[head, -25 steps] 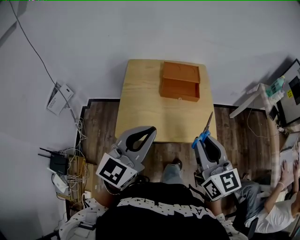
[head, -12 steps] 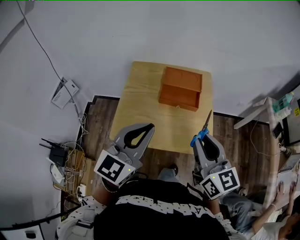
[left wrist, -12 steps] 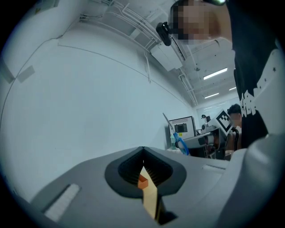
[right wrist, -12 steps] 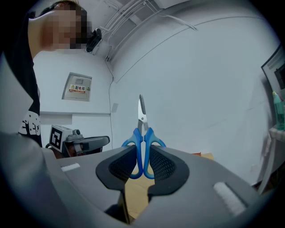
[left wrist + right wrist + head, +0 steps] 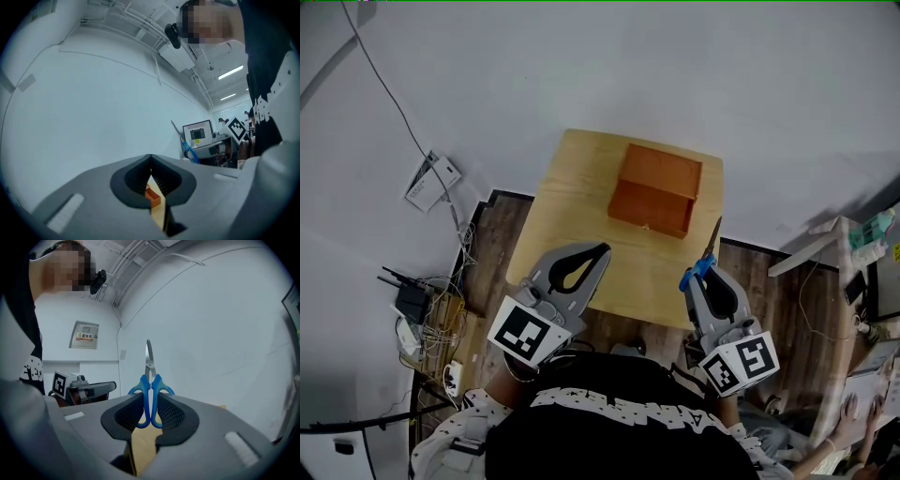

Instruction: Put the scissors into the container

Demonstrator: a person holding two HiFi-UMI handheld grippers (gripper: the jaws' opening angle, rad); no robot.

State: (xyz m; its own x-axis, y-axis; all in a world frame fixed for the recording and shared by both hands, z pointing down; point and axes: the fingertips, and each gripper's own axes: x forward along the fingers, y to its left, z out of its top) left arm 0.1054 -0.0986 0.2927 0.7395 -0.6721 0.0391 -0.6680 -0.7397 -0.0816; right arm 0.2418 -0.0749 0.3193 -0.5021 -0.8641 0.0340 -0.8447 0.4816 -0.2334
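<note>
Wooden table (image 5: 572,217), blue-handled silver-bladed scissors (image 5: 149,373)

Steep overhead head view; low claw views; common table (image 5: 572,216).

Looks to me like a lab-type office, definitely not anybody's home. Long strip lights (image 5: 233,72) and open white cable racks (image 5: 124,18) run along the ceiling. There's a monitor (image 5: 197,134) switched on at a desk further back, and a labelled grey box (image 5: 85,335) is mounted on a bare white wall. Down on the wood floor (image 5: 492,253) a router (image 5: 411,302) sits in a tangle of cables (image 5: 441,333), near a small plain wooden table (image 5: 572,206).
</note>
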